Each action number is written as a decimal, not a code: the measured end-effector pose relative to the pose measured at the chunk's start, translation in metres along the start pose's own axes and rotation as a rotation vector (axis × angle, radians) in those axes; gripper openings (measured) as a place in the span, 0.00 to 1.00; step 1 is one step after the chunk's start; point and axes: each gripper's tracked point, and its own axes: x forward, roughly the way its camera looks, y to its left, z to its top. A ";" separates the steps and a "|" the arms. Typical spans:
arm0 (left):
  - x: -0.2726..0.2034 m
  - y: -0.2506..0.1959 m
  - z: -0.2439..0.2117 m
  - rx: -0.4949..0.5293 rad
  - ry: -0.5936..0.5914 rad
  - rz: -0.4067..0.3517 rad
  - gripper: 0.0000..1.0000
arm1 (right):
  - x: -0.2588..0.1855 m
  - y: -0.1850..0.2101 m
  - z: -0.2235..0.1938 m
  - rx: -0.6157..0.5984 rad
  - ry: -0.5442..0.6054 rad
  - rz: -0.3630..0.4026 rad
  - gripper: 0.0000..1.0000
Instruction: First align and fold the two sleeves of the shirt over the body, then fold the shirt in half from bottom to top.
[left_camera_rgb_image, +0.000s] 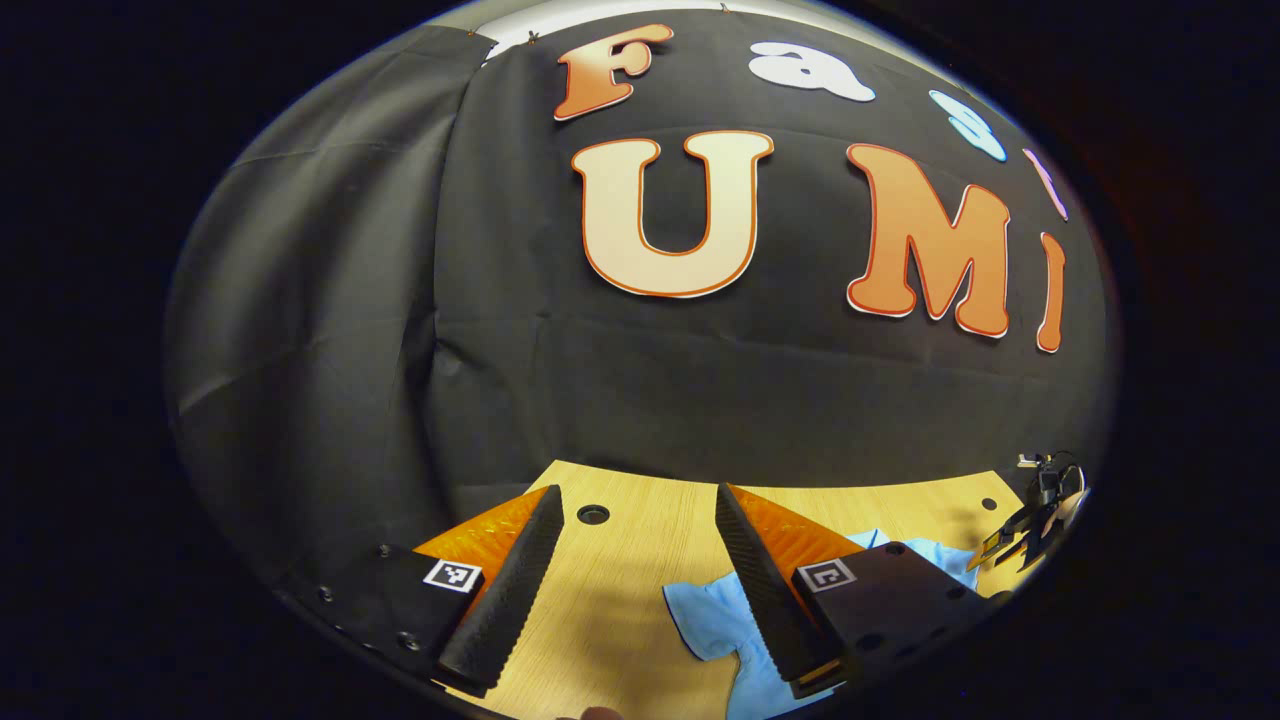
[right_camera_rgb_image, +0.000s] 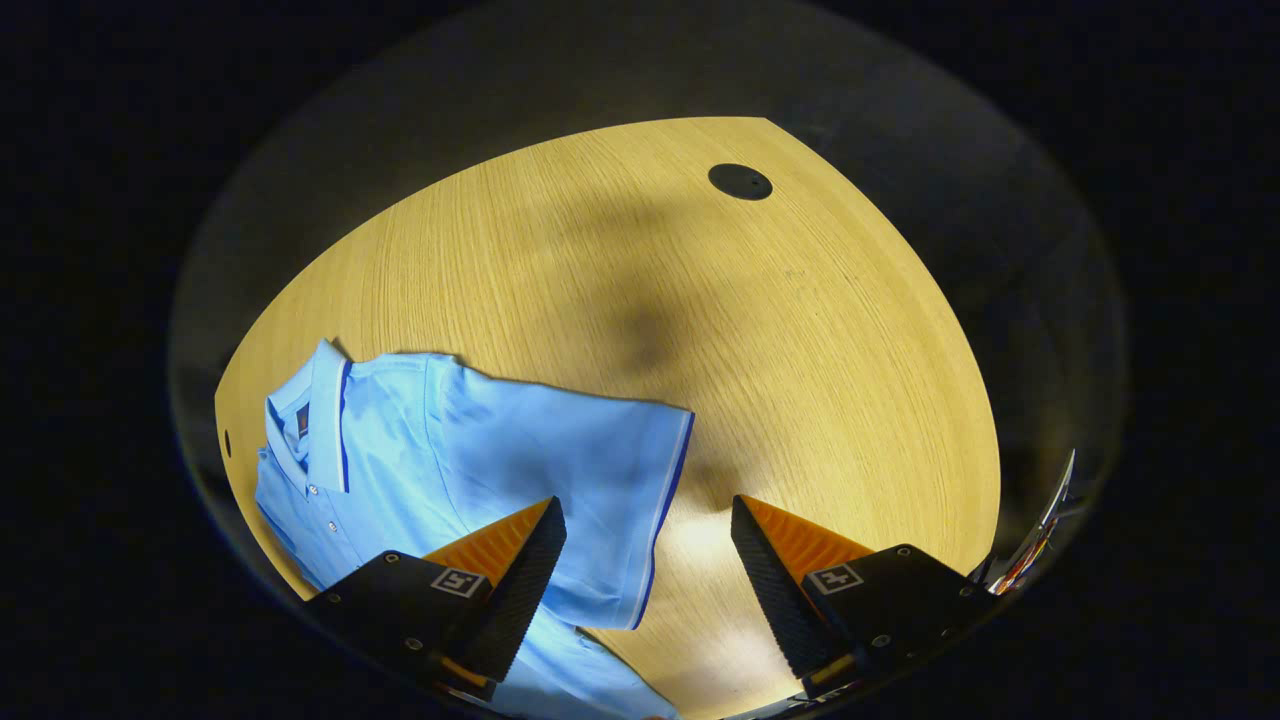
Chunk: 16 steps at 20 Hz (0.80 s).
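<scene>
We hold the right gripper (right_camera_rgb_image: 640, 575) above the light-blue short-sleeved polo shirt (right_camera_rgb_image: 420, 450), which lies flat on the pale wood-grain tabletop (right_camera_rgb_image: 780, 330); its jaws are released, spread wide with nothing between them, one finger over the cloth and the other over bare wood; the dark-trimmed sleeve (right_camera_rgb_image: 600, 480) lies spread outward from the body, its hem between our two fingers; the collar (right_camera_rgb_image: 320, 420) sits toward the left of the right gripper view. In the left gripper view the left gripper (left_camera_rgb_image: 635, 590) also stands with jaws released and empty over the tabletop, the shirt's blue cloth just beside its right finger. We judge the first step to be in hand, the sleeves not yet folded; the next move calls for lowering the right jaws to the sleeve hem, pinching it, and carrying it across onto the body.
</scene>
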 end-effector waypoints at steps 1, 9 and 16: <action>0.000 -0.001 0.000 -0.001 0.003 -0.002 0.99 | 0.003 0.000 -0.002 0.004 0.009 0.000 1.00; 0.002 0.003 -0.007 -0.006 0.021 0.008 0.99 | 0.015 -0.001 -0.011 0.057 0.061 0.010 0.98; -0.002 -0.001 -0.014 -0.003 0.031 -0.001 0.99 | 0.018 -0.002 -0.004 0.087 0.030 0.014 0.08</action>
